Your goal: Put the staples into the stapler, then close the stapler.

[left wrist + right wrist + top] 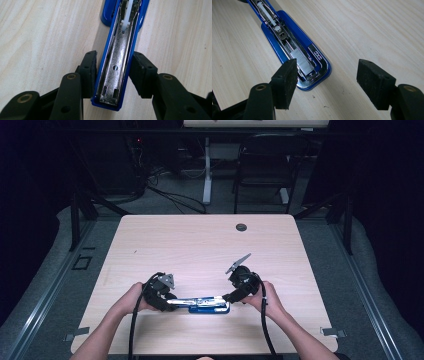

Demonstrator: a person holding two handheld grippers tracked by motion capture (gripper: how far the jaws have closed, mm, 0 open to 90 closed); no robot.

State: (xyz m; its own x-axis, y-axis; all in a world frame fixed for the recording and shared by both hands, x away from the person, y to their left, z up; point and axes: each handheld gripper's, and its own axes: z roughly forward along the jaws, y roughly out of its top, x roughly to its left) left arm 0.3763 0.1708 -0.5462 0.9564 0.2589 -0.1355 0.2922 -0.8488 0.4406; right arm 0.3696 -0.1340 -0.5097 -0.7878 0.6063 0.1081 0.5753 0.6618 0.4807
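While the person's forearms reach in from the near edge of the worktop (200, 240), a blue stapler (207, 304) lies flipped open close to that edge, between the two hands. Its blue cover (117, 62) stretches out toward the left hand-held gripper (167, 301), with the bright metal channel inside facing up and a white pusher (126, 15) showing farther along it. That left hand-held gripper (113, 75) is clenched on the cover's free end: both black pads sit against the blue sides, one on each flank.

At the stapler's other end, the base (312, 72) rests flat on the wood, and a short strip of staples (303, 62) lies in its open magazine near the rounded tip. Beside that tip the right hand-held gripper (327, 82) stands released, its jaws wide apart; one pad (285, 80) hangs just over the tip's edge and the other (374, 82) is well clear of the stapler, above bare wood. From above, this right hand-held gripper (231, 296) meets the stapler's right end.
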